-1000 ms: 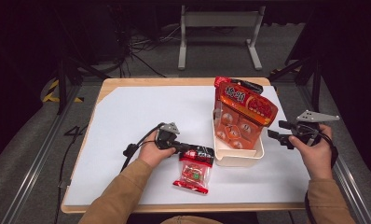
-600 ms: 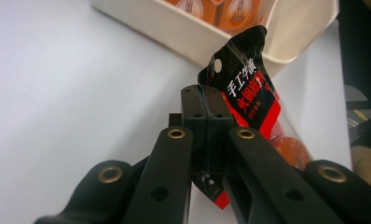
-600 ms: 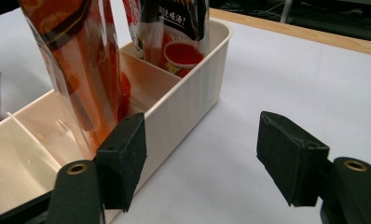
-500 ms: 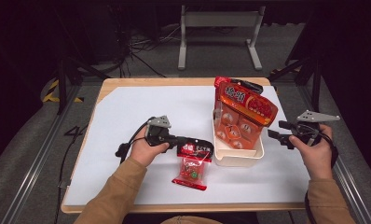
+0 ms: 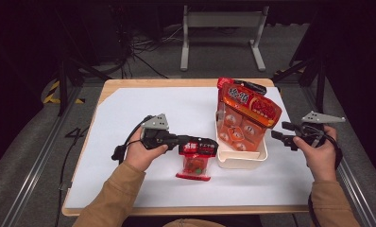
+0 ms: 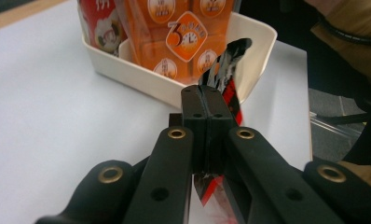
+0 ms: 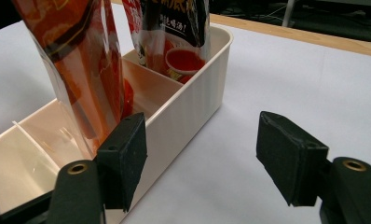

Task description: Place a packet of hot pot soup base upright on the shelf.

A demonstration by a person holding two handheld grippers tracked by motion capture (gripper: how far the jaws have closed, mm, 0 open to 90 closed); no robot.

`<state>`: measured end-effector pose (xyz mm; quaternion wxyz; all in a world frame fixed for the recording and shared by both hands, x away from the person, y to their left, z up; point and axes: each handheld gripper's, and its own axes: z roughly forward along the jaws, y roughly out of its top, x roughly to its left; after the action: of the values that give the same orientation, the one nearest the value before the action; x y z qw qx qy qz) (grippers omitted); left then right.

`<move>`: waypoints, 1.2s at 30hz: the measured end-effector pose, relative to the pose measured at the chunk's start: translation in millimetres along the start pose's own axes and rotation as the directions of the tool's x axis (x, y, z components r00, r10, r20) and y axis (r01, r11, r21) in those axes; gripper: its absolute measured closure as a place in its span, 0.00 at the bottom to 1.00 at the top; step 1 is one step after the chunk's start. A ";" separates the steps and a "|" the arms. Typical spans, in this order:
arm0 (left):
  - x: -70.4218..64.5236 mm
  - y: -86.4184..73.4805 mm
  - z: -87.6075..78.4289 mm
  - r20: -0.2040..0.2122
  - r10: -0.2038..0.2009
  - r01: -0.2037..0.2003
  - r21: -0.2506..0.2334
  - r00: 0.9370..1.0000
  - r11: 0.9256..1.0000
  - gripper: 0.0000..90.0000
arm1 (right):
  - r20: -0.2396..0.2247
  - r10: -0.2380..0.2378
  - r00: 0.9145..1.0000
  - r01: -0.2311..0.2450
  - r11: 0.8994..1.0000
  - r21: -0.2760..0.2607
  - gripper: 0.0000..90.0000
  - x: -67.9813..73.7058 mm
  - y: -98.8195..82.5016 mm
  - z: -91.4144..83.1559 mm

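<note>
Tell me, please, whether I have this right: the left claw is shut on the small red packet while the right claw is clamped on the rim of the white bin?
Not quite. The left claw is shut on the small red packet, but the right claw is open beside the white bin, its jaws apart and holding nothing, as the right gripper view shows.

You have two grippers: left gripper [image 5: 213, 145], right gripper [image 5: 277, 135]. One small red packet [image 5: 194, 163]. One cream bin [image 5: 241, 158]. Two tall pouches in bin: orange pouch [image 5: 243, 120], red-black pouch [image 7: 172, 28]. One bench [image 5: 129, 101].
</note>
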<state>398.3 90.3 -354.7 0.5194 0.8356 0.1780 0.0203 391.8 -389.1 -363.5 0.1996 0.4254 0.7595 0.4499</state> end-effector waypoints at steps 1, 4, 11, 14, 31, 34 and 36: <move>-1.2 1.5 -2.0 0.000 0.008 -0.008 -0.006 1.000 1.000 1.00 | 0.000 0.001 1.000 -0.001 1.000 -0.001 0.38 0.0 0.0 0.1; -5.9 5.6 -7.8 -0.021 0.032 -0.032 -0.025 0.999 0.999 1.00 | -0.001 0.002 1.000 -0.002 1.000 0.000 0.38 -0.1 -0.1 0.6; -10.0 10.2 -14.8 -0.056 0.049 -0.053 -0.055 0.997 0.997 1.00 | -0.007 0.008 1.000 -0.008 1.000 0.007 0.38 0.3 -0.9 4.8; -10.1 11.4 -17.2 -0.058 0.050 -0.054 -0.068 0.997 0.996 1.00 | -0.009 0.008 1.000 -0.008 1.000 0.011 0.38 0.6 -1.2 5.9; -18.1 23.7 -37.8 -0.005 0.085 -0.085 -0.190 0.996 0.978 1.00 | -0.004 0.033 0.999 -0.033 0.999 0.024 0.38 -4.9 -6.4 9.0; -16.5 24.0 -38.6 0.014 0.085 -0.080 -0.212 0.996 0.974 1.00 | -0.006 0.034 0.999 -0.034 0.999 0.029 0.38 -4.8 -6.8 9.5; -15.3 24.2 -39.2 0.026 0.086 -0.078 -0.227 0.996 0.971 1.00 | -0.006 0.032 0.999 -0.032 0.999 0.029 0.38 -5.5 -7.4 9.7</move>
<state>382.1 109.6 -313.1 0.6126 0.7781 0.1306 0.0469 398.1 -390.3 -375.3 0.1838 0.4391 0.7595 0.4434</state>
